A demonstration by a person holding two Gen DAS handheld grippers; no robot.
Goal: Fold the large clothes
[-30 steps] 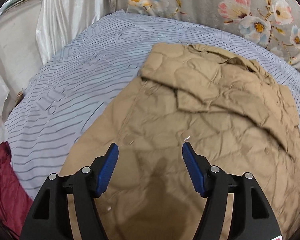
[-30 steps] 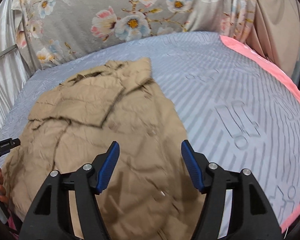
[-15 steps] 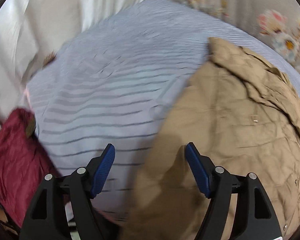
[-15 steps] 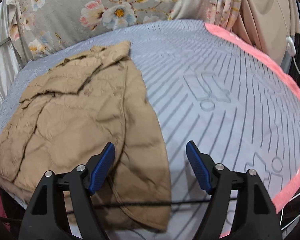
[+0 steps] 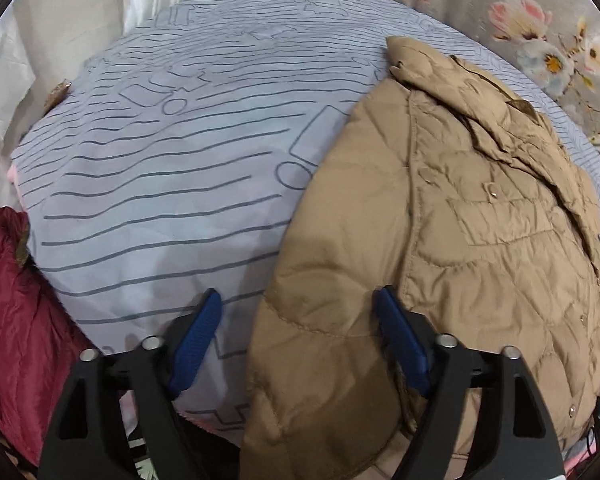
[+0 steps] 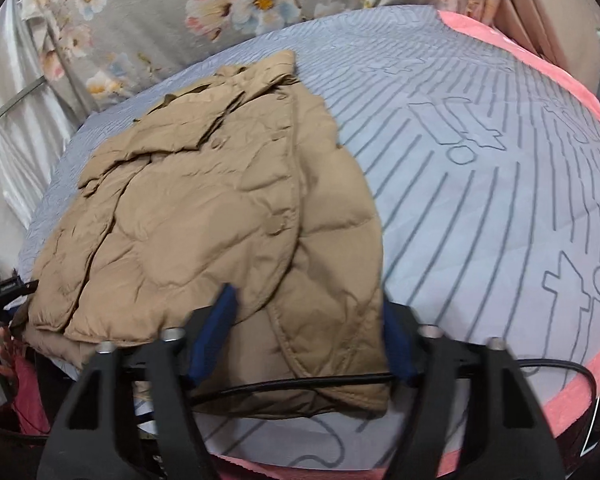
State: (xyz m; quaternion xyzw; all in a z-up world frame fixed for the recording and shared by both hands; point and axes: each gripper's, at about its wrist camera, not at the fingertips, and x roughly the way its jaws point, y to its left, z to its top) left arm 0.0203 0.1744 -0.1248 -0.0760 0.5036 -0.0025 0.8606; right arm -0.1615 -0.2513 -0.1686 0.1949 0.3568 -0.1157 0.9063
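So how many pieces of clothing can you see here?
2. A tan jacket lies spread on the striped bed. A dark red garment sits bunched off the bed's near-left edge. Others may be hidden out of frame.

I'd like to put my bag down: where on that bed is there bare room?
Bare striped sheet lies between the tan jacket and the pink edge. More shows on the jacket's other side, toward the white curtain. The near edge is crowded: both open grippers, left and right, a black cable, a red garment.
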